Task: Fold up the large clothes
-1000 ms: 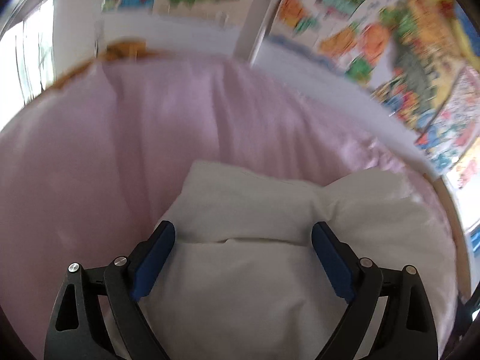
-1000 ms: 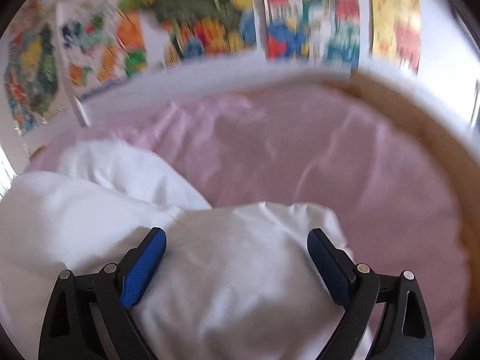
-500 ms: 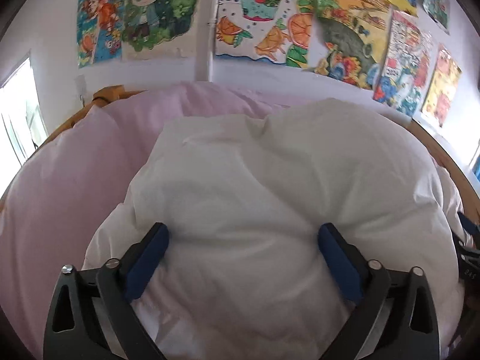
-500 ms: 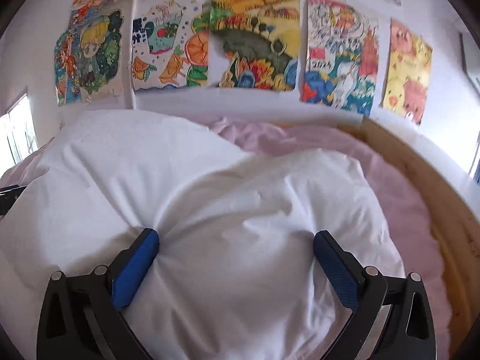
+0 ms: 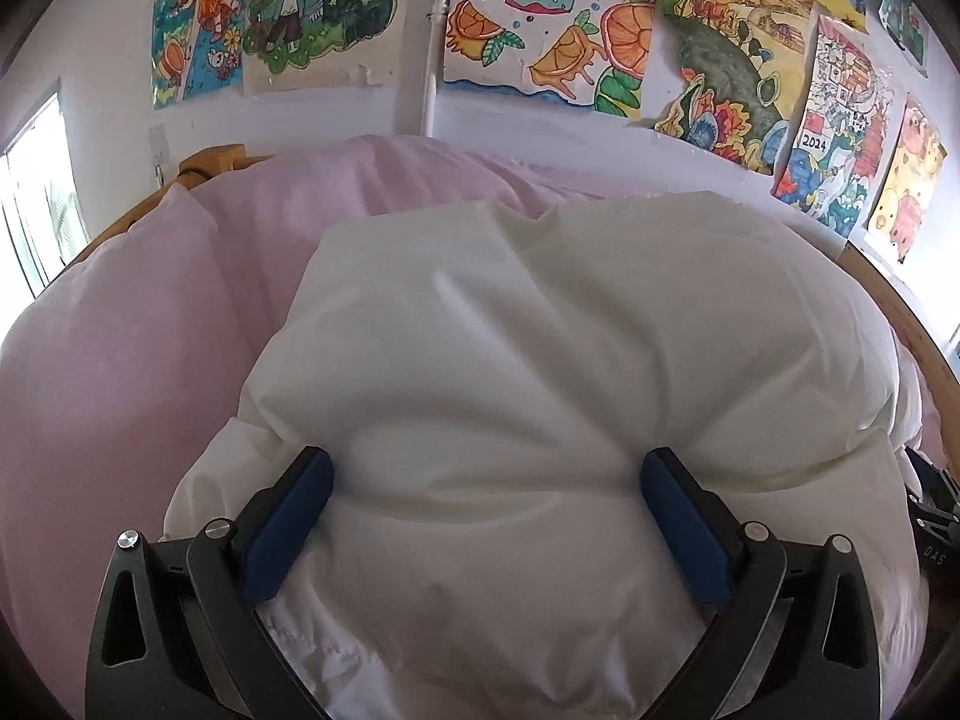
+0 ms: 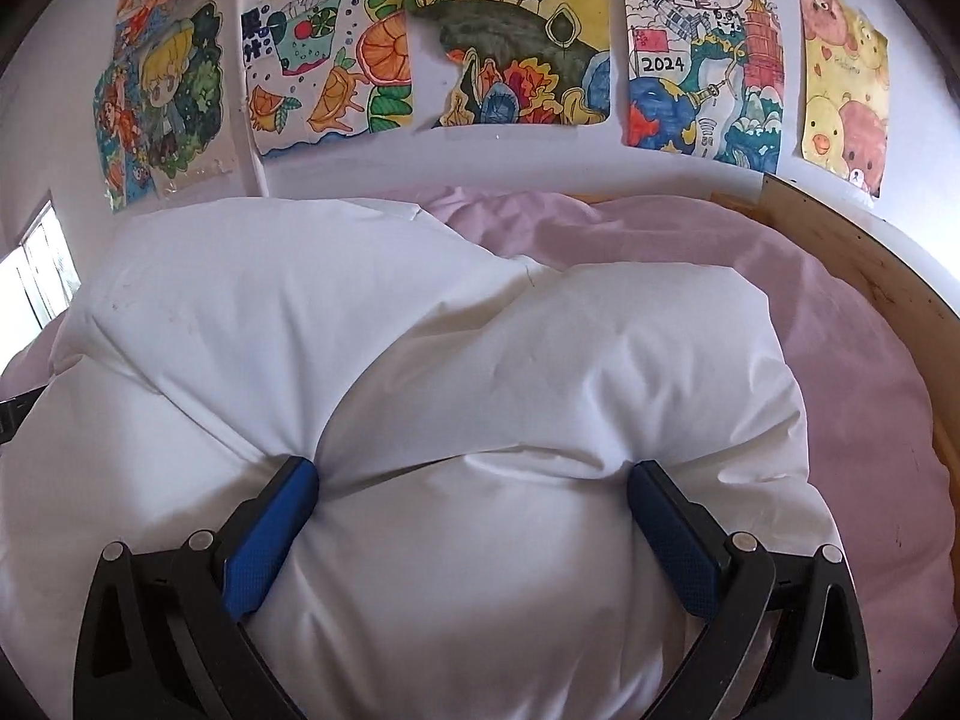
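Heaped on the pink bedding, filling most of its middle: a puffy white garment, thick and creased, folded over itself into two rounded lobes with a seam-like dip between them; reaches almost to the far edge of the pink bedding in the right wrist view. Over the near side of the pink bedding, pointing down into the heap: left gripper, jaws spread wide and just now opening, white fabric bulging up between them; blue pads touching the cloth at both sides, with creases running away from the tips; hard to say whether any squeeze remains, though looks more like resting contact than a pinch. Likewise over the near side of the pink bedding: right gripper, jaws also spread wide after opening, a fat roll of the same white fabric between them, pad tips dented into the folds. At the right rim of the left wrist view, a dark bit of black hardware, probably the other gripper. Bare pink bedding showing to both sides of the heap and beyond it. Around the pink bedding: a wooden bed frame, curving along its right edge. Past the far edge of the pink bedding, on the white wall: a row of bright children's drawings; off to its left, a lit window.
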A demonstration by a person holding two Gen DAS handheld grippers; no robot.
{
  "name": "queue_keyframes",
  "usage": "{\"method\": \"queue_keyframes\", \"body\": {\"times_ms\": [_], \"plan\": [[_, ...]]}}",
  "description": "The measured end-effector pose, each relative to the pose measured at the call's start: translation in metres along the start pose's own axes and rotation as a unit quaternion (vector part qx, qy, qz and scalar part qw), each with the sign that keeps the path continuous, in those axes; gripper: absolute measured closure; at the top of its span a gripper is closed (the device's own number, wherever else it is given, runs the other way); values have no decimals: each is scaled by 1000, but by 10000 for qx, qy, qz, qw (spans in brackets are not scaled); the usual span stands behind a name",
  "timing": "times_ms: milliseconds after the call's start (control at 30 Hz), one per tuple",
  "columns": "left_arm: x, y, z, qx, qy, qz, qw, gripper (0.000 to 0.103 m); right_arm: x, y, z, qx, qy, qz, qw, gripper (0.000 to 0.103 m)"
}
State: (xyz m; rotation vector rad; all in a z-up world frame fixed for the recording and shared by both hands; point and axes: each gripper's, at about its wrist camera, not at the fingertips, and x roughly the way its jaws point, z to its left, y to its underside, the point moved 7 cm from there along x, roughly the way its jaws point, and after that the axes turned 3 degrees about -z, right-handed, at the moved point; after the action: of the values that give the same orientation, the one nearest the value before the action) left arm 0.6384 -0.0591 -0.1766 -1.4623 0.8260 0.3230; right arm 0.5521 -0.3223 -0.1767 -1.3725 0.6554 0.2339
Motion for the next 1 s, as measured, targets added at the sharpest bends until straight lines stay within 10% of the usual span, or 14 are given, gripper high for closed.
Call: {"method": "queue_keyframes", "body": {"times_ms": [1000], "plan": [[-10, -41, -16, 137, -286, 58, 9995, 1, -14, -36, -20, 375, 114, -76, 9992, 0]]}}
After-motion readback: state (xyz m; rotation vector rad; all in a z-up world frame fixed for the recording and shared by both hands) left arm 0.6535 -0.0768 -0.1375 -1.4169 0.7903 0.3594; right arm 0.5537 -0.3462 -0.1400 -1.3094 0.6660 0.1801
